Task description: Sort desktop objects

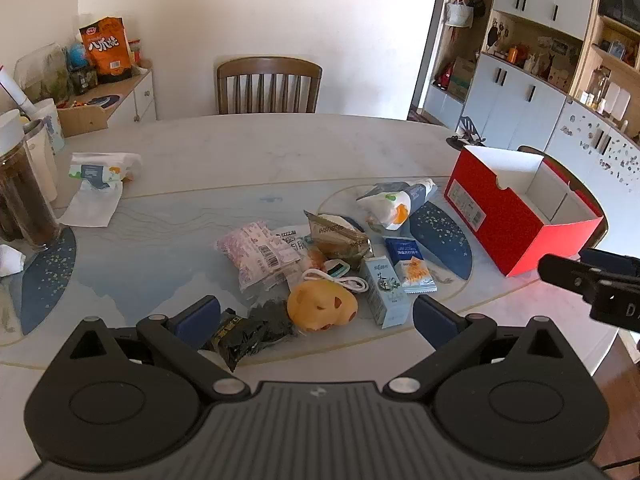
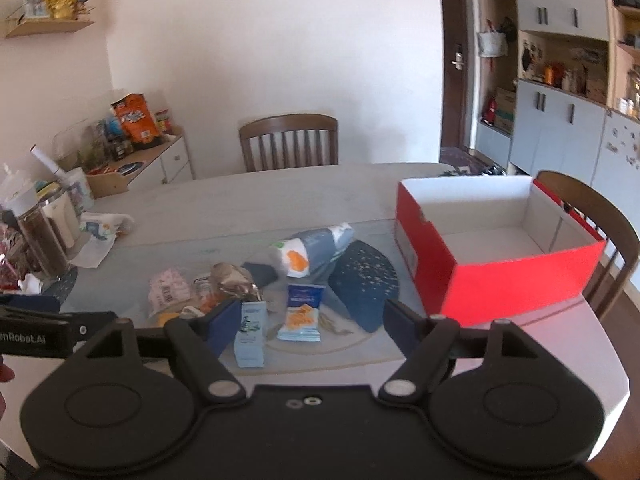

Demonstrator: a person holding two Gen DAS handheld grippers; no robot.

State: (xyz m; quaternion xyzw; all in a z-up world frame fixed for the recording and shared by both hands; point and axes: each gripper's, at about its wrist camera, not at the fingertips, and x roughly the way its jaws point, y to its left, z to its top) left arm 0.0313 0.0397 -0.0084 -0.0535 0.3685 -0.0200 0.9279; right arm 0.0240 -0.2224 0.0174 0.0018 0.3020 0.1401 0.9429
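Note:
A pile of small objects lies mid-table: a yellow squishy toy (image 1: 322, 306), a black snack packet (image 1: 246, 330), a pale blue carton (image 1: 384, 290) (image 2: 250, 334), a blue-orange snack sachet (image 1: 414, 272) (image 2: 301, 318), a pink packet (image 1: 258, 254), a white cable (image 1: 340, 280) and a tissue pack (image 1: 400, 200) (image 2: 310, 254). An open red box (image 1: 520, 208) (image 2: 492, 248), empty inside, stands at the right. My left gripper (image 1: 316, 316) is open above the toy and black packet. My right gripper (image 2: 312, 322) is open above the carton and sachet.
A glass jar of dark stuff (image 1: 22, 200) and cups stand at the table's left edge, with a tissue pack (image 1: 100, 172) beside them. Wooden chairs (image 1: 269, 86) (image 2: 592, 220) stand at the far side and right. A side cabinet (image 1: 120, 100) holds snack bags.

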